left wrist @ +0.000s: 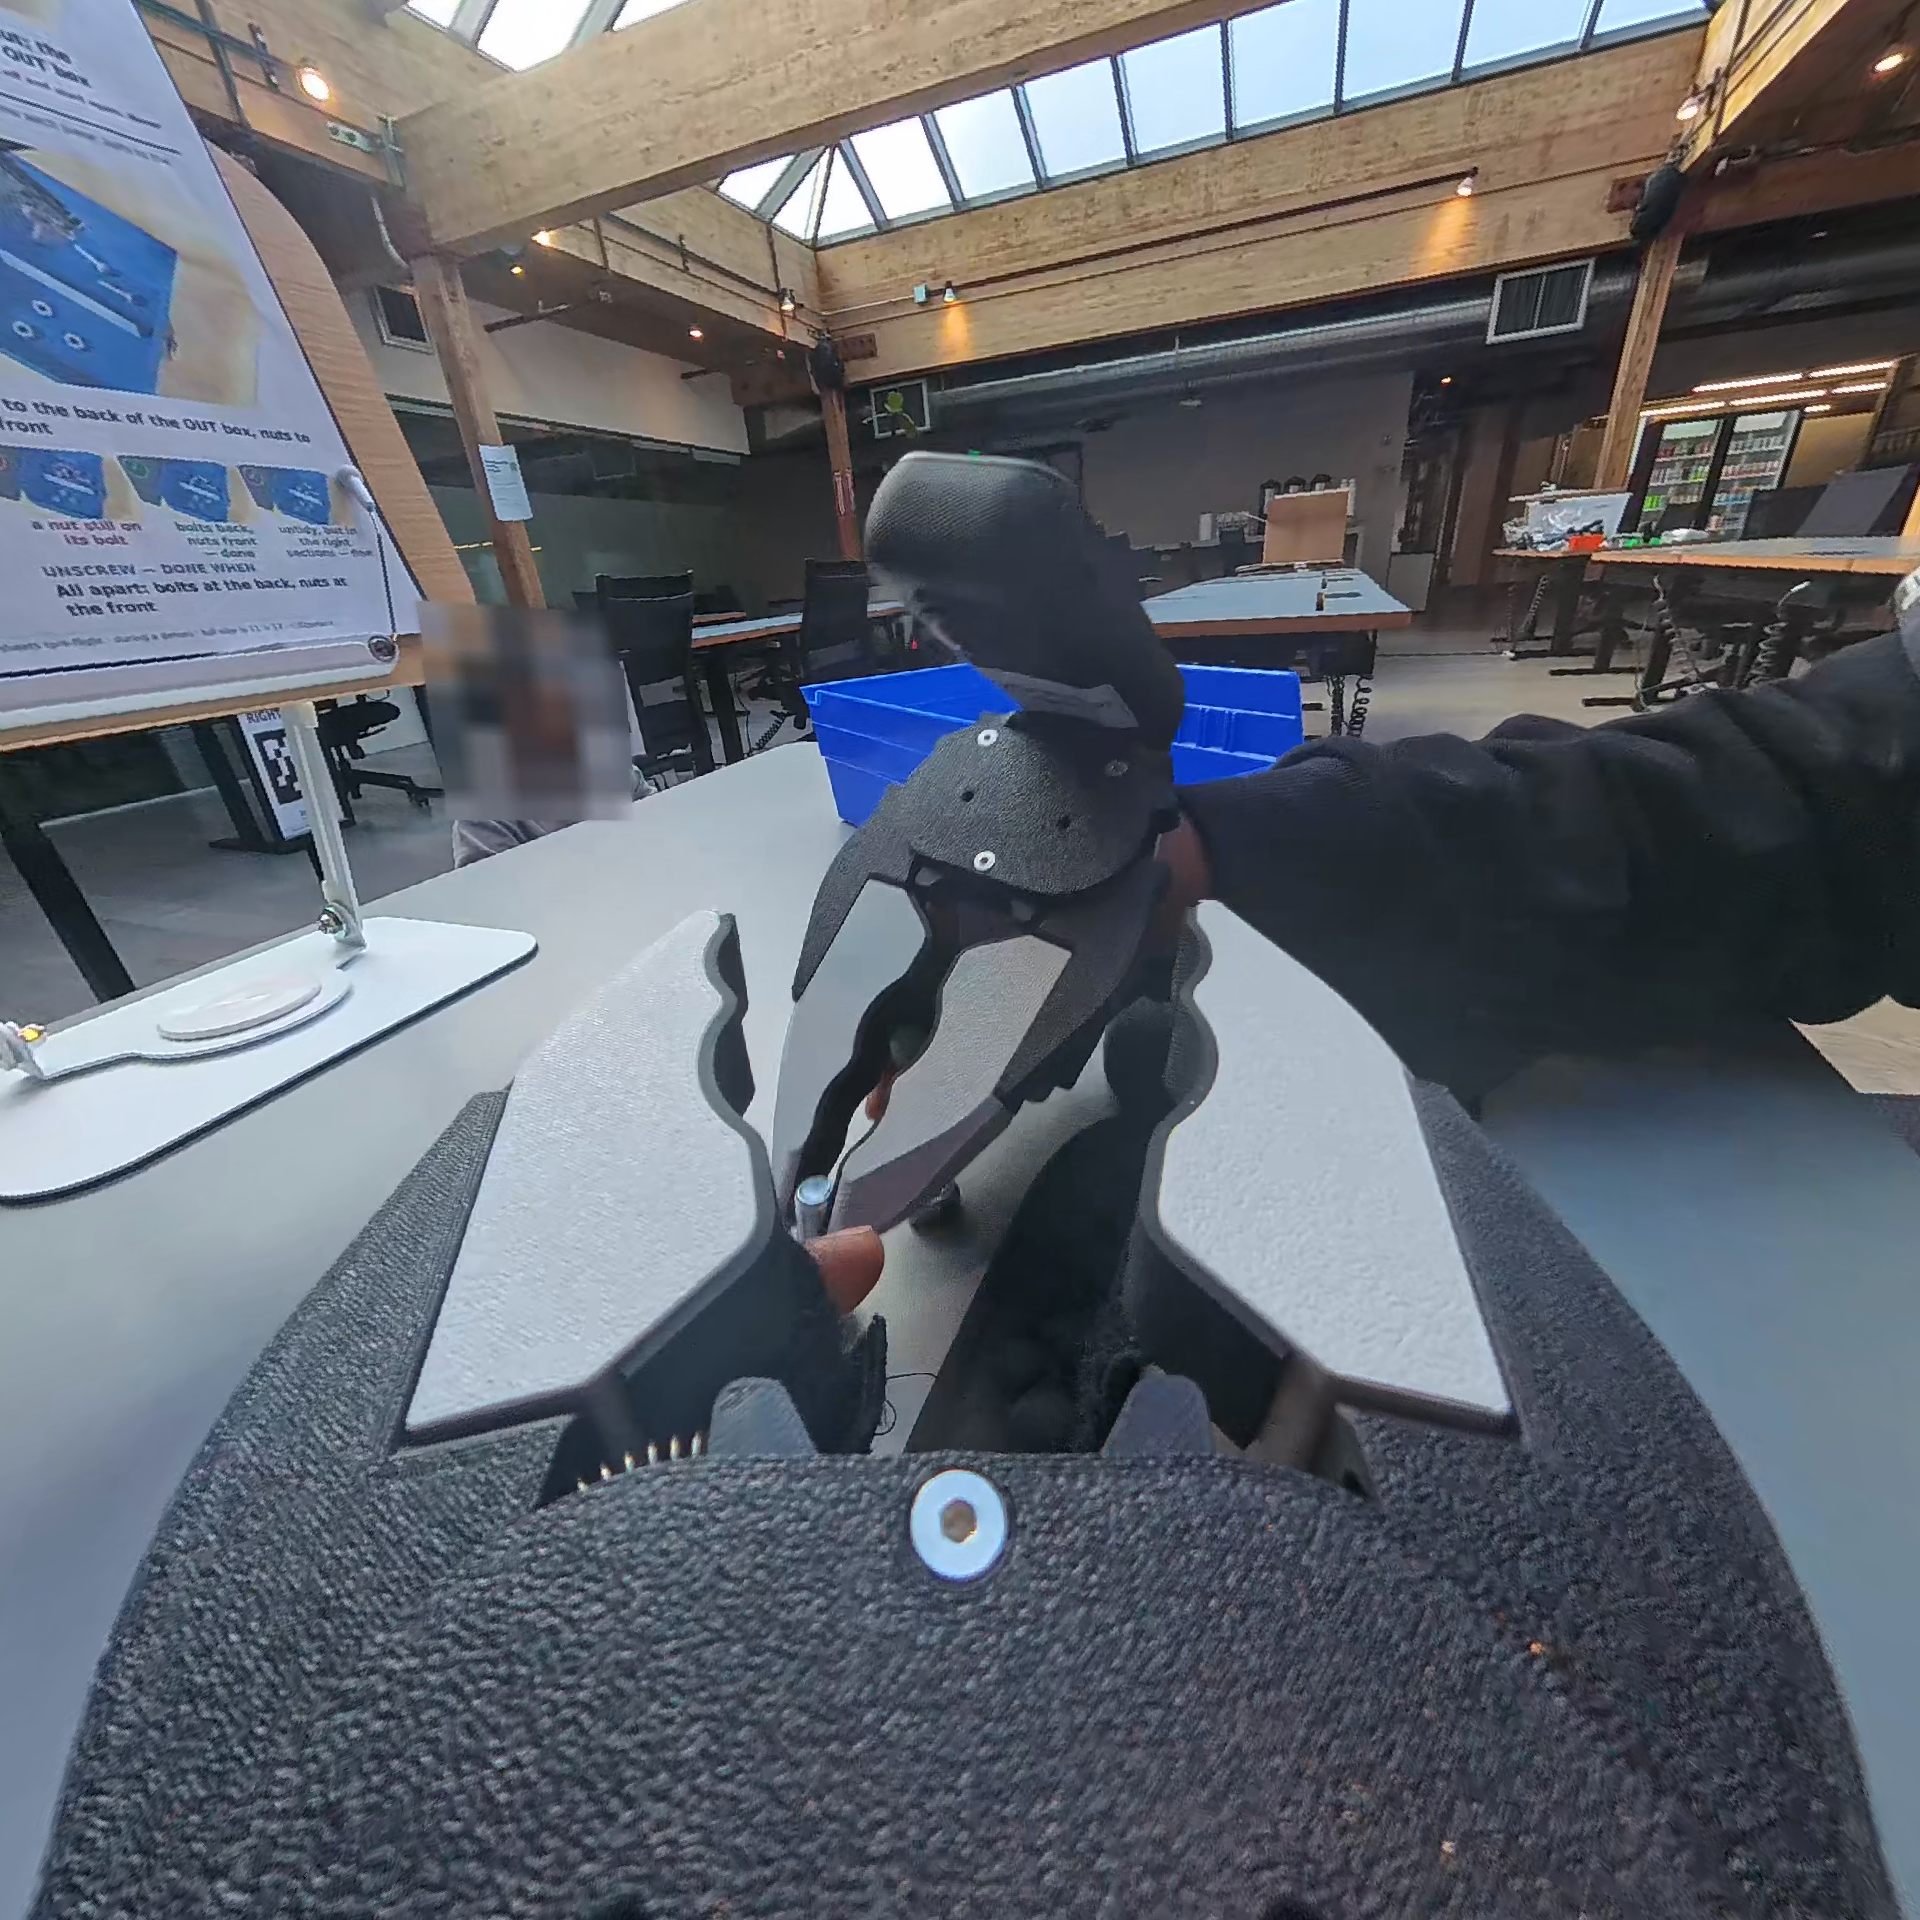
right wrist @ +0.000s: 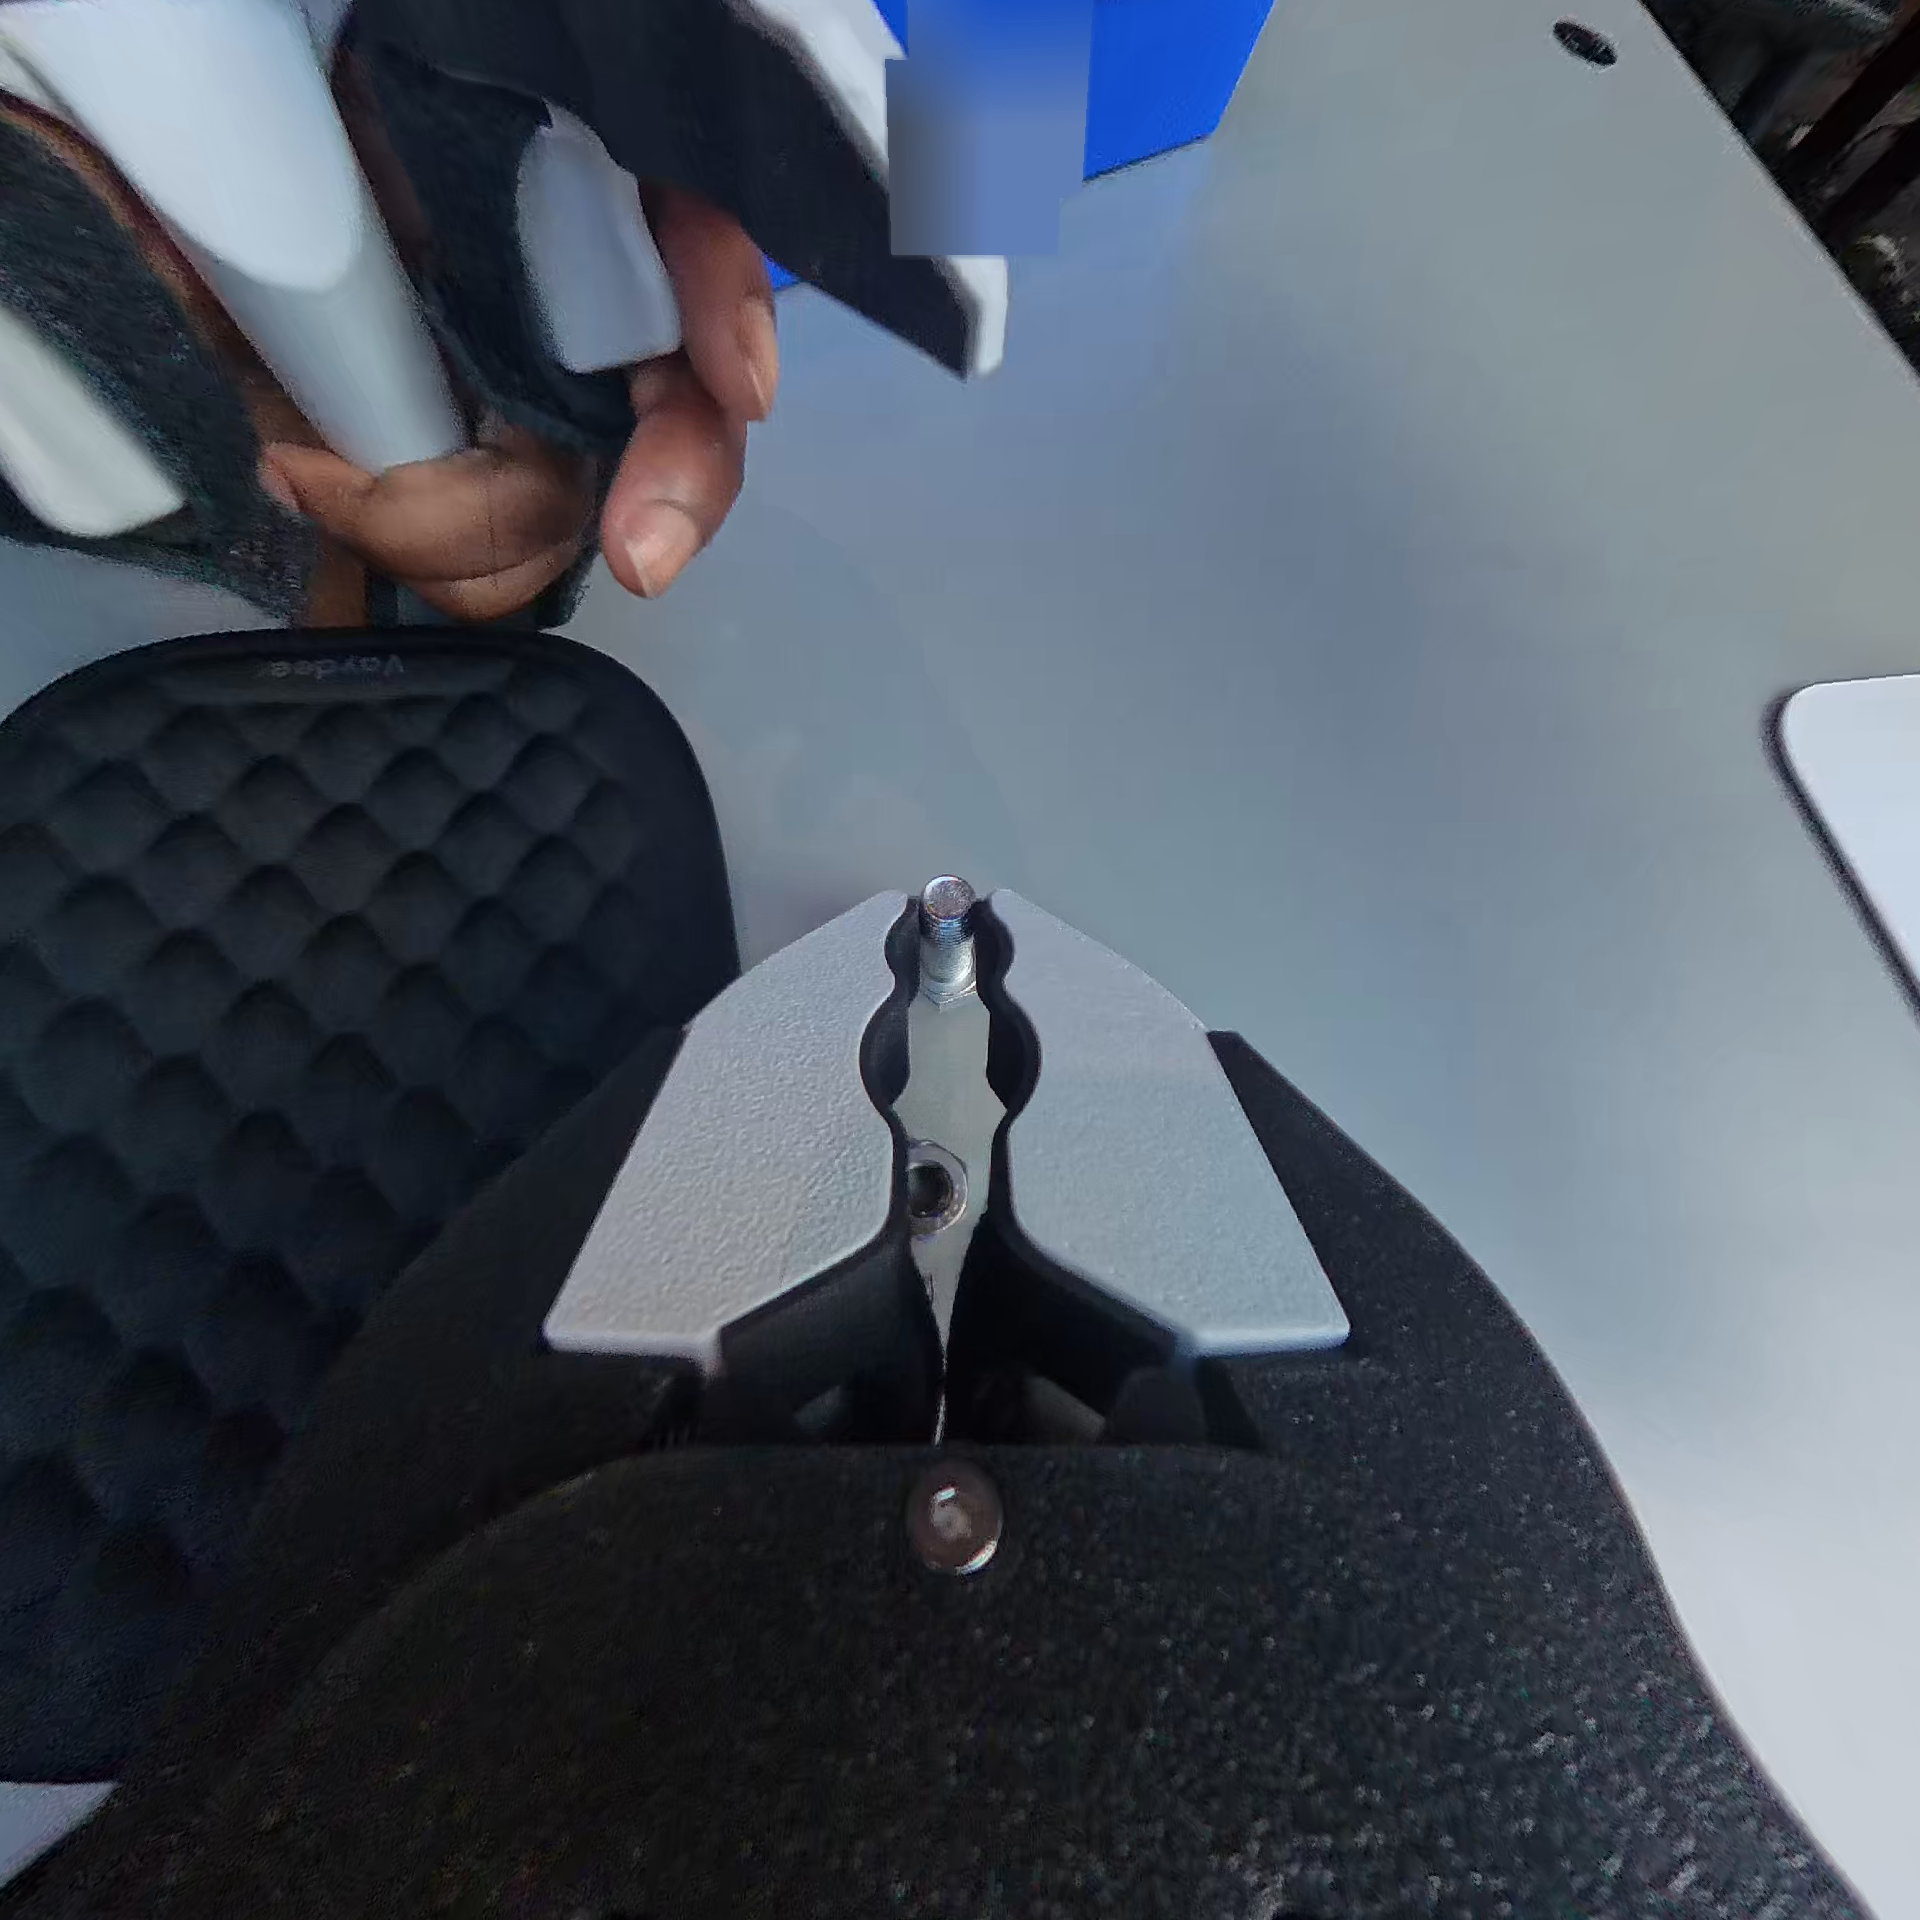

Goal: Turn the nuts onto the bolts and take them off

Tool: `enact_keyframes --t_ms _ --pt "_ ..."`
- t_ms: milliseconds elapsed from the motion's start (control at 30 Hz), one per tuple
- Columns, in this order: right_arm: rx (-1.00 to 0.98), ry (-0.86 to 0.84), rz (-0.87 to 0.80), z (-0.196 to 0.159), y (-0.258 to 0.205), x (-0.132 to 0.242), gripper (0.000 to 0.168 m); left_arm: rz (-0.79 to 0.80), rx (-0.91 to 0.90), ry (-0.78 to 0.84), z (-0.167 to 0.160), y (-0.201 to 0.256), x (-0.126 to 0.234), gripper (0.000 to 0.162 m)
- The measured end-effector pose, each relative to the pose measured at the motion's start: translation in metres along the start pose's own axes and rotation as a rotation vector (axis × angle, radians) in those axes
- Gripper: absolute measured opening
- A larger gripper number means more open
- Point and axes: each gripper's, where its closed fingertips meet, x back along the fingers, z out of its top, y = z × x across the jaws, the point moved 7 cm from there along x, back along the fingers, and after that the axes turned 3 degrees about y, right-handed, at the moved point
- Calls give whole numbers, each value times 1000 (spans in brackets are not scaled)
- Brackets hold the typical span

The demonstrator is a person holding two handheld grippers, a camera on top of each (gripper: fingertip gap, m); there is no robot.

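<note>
Gripping the bolt (right wrist: 947,940) at centre frame with the nut (right wrist: 943,994) partway up its thread, your right claw (right wrist: 948,914) is clamped narrow, your left claw (left wrist: 951,1049) wide and empty, so turning remains.

Daylight enters through the glazed roof skylights (left wrist: 1226,114) above the timber beams, supplemented by small warm spot lamps (left wrist: 312,83), giving bright, even illumination with soft, faint shadows on the matte grey tabletop (left wrist: 623,831). Both wide-angle views show strong barrel distortion, bending straight beams and table edges toward the frame borders. In the right wrist view, the bare hand (right wrist: 582,488) gripping the white-and-black handle at upper left is motion-blurred, the black quilted pad (right wrist: 291,935) is softly out of focus, and the threaded silver bolt (right wrist: 948,935) remains sharp.
</note>
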Motion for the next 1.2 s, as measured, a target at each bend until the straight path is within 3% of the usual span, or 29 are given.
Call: enact_keyframes --t_ms 233,367,700,1200 --pt "-40 182 35 61 -5 63 9 40 1 -77 -3 0 -3 64" --pt "-41 218 112 88 -21 75 9 32 -3 -95 -3 4 -5 57" --pt "-25 115 131 92 -35 66 9 29 1 -114 -1 10 -8 35" --pt "-99 111 63 90 -37 62 9 139 -98 -167 -5 10 -11 22"
